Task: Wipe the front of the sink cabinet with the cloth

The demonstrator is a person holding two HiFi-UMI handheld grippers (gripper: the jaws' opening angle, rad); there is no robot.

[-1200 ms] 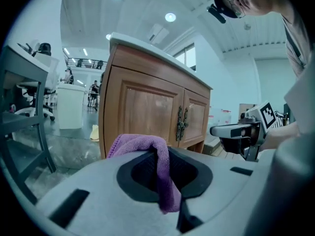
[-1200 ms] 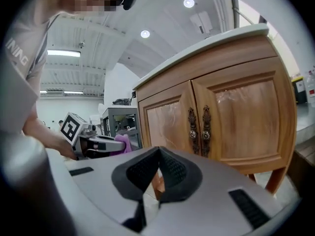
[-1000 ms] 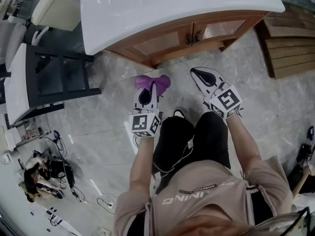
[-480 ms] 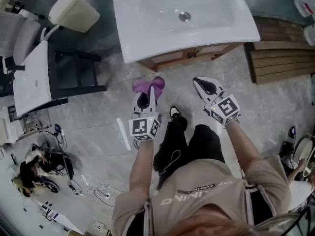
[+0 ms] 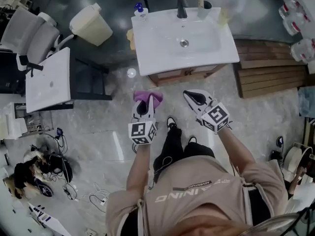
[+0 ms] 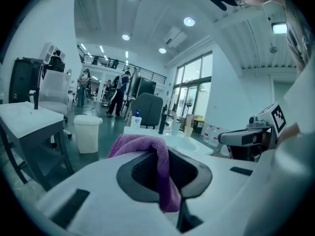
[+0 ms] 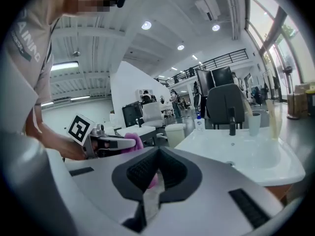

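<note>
The sink cabinet [image 5: 184,74] shows only a thin strip of wooden front under its white basin top [image 5: 162,48]. My left gripper [image 5: 146,102] is shut on a purple cloth [image 5: 156,97], held over the floor short of the cabinet. In the left gripper view the cloth [image 6: 147,146] hangs folded between the closed pads of the left gripper [image 6: 165,173]. My right gripper [image 5: 189,96] is shut with nothing in it, level with the left one; its own view shows the right gripper [image 7: 156,173] with pads meeting. The basin [image 7: 241,149] lies ahead to the right.
A cream bin [image 5: 91,23] stands left of the sink. A black-framed stand with a white top [image 5: 49,77] is at far left, beside a grey chair [image 5: 29,38]. Wooden planks [image 5: 266,75] lie right of the cabinet. Cables and bags [image 5: 44,173] litter the floor at lower left.
The head view has drawn up and back: the sink now looks smaller and farther off. Both grippers stay in front of the person, the left still shut on the cloth.
</note>
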